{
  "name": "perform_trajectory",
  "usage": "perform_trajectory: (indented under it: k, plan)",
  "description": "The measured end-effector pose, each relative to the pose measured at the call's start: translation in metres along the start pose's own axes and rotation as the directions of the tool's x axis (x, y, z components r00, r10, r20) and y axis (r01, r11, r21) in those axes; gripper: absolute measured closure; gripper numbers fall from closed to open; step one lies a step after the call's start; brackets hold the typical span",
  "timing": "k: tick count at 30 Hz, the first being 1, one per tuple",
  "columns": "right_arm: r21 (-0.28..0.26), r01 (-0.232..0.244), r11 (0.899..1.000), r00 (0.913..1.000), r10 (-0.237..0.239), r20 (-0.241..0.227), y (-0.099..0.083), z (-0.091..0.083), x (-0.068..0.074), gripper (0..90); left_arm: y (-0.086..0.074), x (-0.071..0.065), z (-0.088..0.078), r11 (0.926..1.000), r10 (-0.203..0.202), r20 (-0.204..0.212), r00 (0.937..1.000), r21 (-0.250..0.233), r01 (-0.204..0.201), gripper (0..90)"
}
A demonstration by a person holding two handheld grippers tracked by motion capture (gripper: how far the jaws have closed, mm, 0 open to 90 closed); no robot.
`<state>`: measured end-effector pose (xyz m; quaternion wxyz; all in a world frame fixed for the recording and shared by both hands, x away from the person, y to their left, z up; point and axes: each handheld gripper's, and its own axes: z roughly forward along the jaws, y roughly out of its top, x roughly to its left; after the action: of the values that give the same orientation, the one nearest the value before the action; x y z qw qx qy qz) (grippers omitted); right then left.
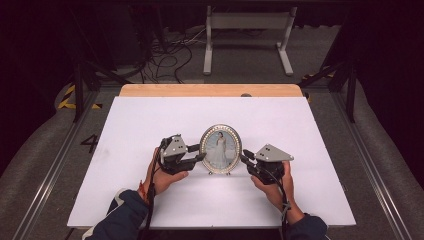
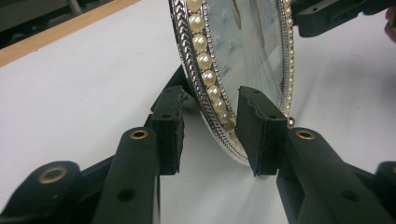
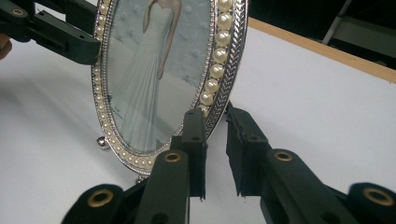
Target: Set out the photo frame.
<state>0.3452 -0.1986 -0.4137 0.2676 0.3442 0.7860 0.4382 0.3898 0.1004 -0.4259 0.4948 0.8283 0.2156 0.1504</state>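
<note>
Left gripper (image 2: 210,121), right gripper (image 3: 215,140) — astride oval frame (image 1: 220,149) rim, upright

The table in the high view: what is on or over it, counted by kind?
Picture frame: 1, oval, pearl-edged, standing upright on the white table.
Hand-held grippers: 2, the left gripper and the right gripper, one at each side edge of the frame, jaws set around its rim with gaps showing.
Hands: 2, one on each gripper.
Total: 5
</note>
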Motion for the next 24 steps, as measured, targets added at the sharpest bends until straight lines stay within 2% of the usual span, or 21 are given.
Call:
perform_trajectory:
  k: [3,8,11,13,17,19,20,24]
  plan:
    - [0.004,0.009,1.0,0.9999,-0.009,-0.013,0.001,0.0,0.0,72.6,0.002,-0.002,-0.002,0.9999,0.015,-0.016,0.9998,0.002,-0.015,59.9]
    - [0.015,0.03,0.999,0.9995,-0.03,-0.012,0.002,-0.001,0.0,63.7,0.003,-0.004,-0.003,0.9995,0.023,-0.025,0.9994,0.02,-0.023,48.0]
    - [0.024,0.027,0.999,0.9994,-0.027,-0.022,0.003,-0.001,-0.001,55.3,0.003,-0.006,-0.005,0.9992,0.029,-0.023,0.9993,0.029,-0.029,40.9]
    - [0.031,0.03,0.999,0.9993,-0.029,-0.024,0.003,0.0,-0.001,48.2,0.003,-0.005,-0.006,0.9994,0.024,-0.003,0.9997,0.024,-0.024,35.1]
    - [0.058,0.039,0.998,0.9986,-0.037,-0.038,0.003,0.003,-0.001,35.3,0.002,-0.005,-0.008,0.9989,0.028,-0.002,0.9996,0.037,-0.028,27.4]
    - [0.081,0.053,0.995,0.9979,-0.05,-0.042,0.002,0.006,0.0,28.8,0.0,-0.004,-0.006,0.9982,0.034,0.015,0.9993,0.05,-0.035,19.2]
    - [0.081,0.053,0.995,0.9979,-0.05,-0.042,0.002,0.006,0.0,28.8,0.0,-0.004,-0.006,0.9982,0.034,0.015,0.9993,0.05,-0.035,17.1]
    - [0.095,0.051,0.994,0.9956,-0.043,-0.083,0.0,0.011,-0.001,17.7,-0.001,-0.004,-0.002,0.9971,0.024,0.0,0.9997,0.073,-0.024,10.3]
